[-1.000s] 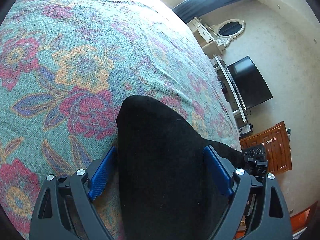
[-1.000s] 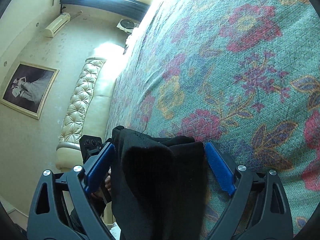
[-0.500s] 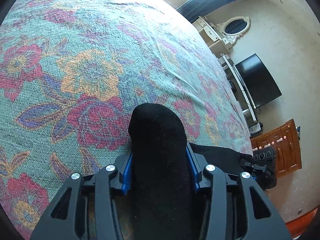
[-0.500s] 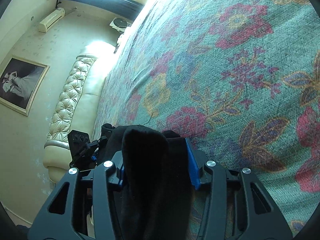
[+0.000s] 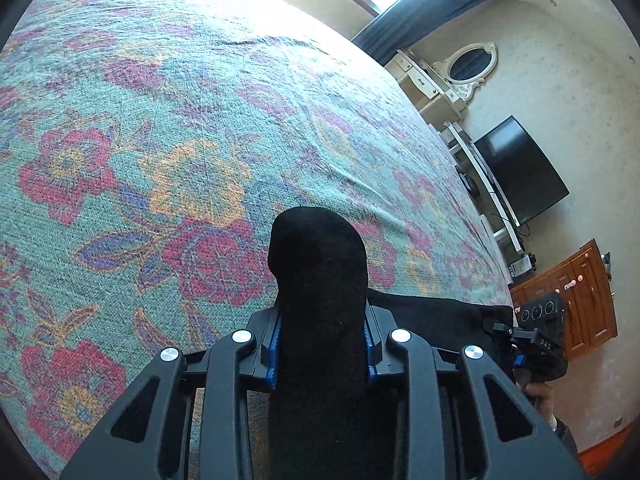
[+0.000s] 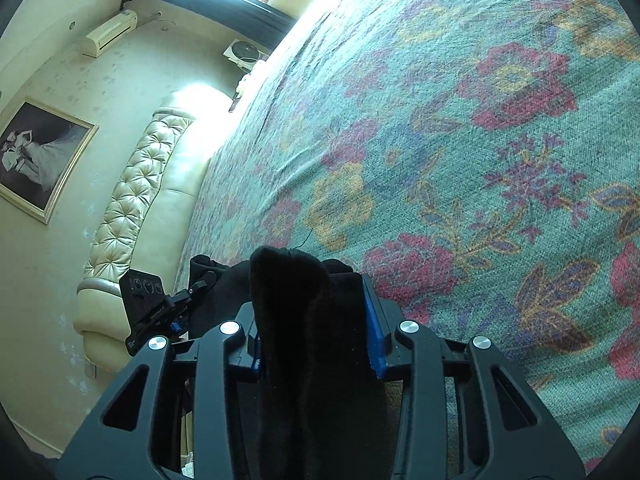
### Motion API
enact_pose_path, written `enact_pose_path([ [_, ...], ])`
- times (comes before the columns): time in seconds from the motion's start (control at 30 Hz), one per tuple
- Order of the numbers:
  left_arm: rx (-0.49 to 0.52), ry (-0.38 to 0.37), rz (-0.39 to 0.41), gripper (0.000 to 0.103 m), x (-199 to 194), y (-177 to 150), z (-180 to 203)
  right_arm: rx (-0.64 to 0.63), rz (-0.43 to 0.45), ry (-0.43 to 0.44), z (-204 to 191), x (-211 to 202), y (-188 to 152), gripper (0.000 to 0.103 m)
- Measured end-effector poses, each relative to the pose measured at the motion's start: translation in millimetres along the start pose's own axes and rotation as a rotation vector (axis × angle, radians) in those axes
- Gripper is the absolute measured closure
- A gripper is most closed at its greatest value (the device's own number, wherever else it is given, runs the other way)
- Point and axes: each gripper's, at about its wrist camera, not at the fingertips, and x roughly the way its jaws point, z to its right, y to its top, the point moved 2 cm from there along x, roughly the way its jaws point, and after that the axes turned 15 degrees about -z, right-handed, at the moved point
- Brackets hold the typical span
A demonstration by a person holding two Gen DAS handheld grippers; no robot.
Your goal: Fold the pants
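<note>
Sunlit bedroom, with a teal floral bedspread (image 5: 168, 92) stretched over the bed and filling most of both views. Off the bed's edge in the left view: a dressing table with an oval mirror (image 5: 472, 66), a dark television (image 5: 520, 170), a wooden cabinet (image 5: 580, 300). In the right view: a tufted cream headboard (image 6: 132, 208), a framed picture (image 6: 38, 156), an air conditioner (image 6: 110, 34).

Left claw (image 5: 320, 344) clamped narrow on a thick bunch of black pants (image 5: 318, 264), cloth bulging forward past the blue pads. More black fabric spread toward the right claw (image 6: 312, 332), likewise pinched tight on a doubled fold of the same pants (image 6: 288, 292), near the bed's near edge.

Judged soft, limp and light, a knit or fleece weave, not slippery, nothing fragile; likely to sag and drape wherever unsupported. Best held at two ends of one edge, as done, with enough layers caught to prevent a ply slipping free.

Long axis appeared to run from one claw to the other, along the bed's near edge; waist and hem ends not distinguishable.
</note>
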Motion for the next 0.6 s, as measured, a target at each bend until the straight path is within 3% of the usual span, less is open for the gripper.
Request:
enact_pose_path([
  [0.6,-0.070,0.087,0.076,0.073,-44,87,-65,-0.020,-0.047,0.104,-50,96,99,0.069],
])
